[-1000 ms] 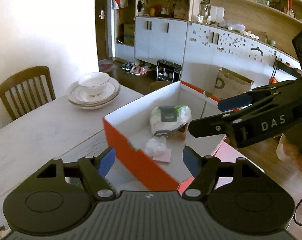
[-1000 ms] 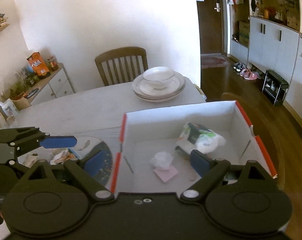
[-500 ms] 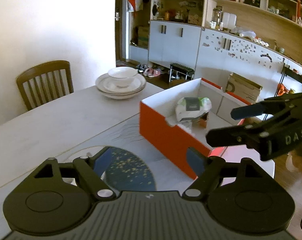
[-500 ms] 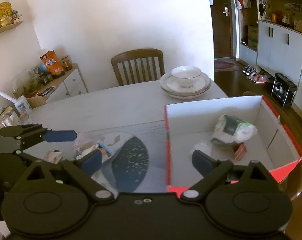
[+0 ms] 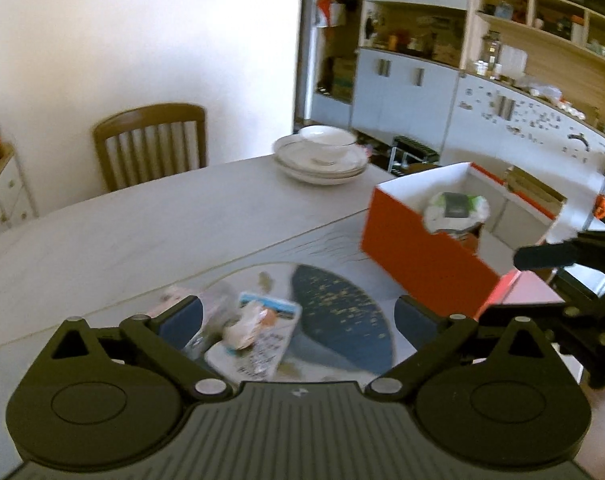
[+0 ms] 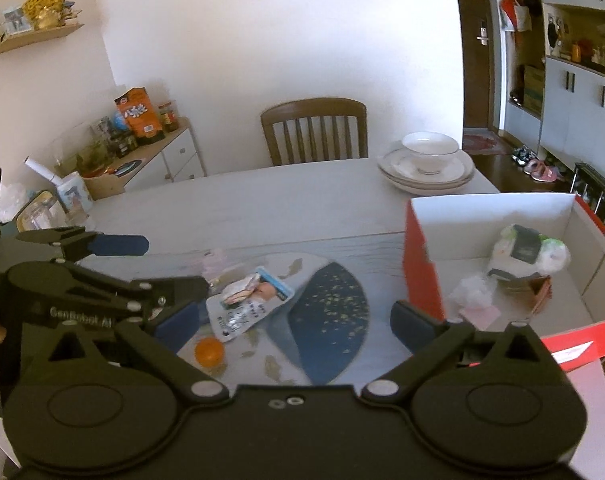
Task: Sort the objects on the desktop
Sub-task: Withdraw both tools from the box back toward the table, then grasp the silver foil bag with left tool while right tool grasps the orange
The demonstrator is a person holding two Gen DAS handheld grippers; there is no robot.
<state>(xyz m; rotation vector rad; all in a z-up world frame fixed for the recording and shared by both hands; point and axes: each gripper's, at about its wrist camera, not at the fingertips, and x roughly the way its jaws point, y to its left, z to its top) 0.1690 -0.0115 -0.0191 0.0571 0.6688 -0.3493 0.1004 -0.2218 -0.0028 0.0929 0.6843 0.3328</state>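
Observation:
My left gripper (image 5: 298, 320) hangs low over the patterned mat (image 5: 342, 320), its jaws opening with nothing held between them. Just beyond it lies a silver packet with a blue edge (image 5: 258, 336), a crumpled wrapper (image 5: 244, 322) on top. My right gripper (image 6: 296, 322) is beside it over the same mat, jaws also opening and empty. The packet (image 6: 246, 304) and a small orange ball (image 6: 209, 352) lie ahead of its left finger. The left gripper (image 6: 158, 266) shows at the left of that view. The red box (image 6: 422, 268) at the right holds a wipes pack (image 6: 530, 248), a tissue (image 6: 470, 292) and a pink note (image 6: 480, 314).
Stacked plates with a bowl (image 6: 426, 164) stand at the table's far right corner. A wooden chair (image 6: 314, 132) is behind the table. A low sideboard with snack bags and jars (image 6: 142, 128) lies to the left. The red box lid (image 6: 574, 352) lies under the box.
Both grippers have swung left, away from the red box, to the mat with the loose items. The left gripper's jaws have spread much wider; the right's opened slightly.

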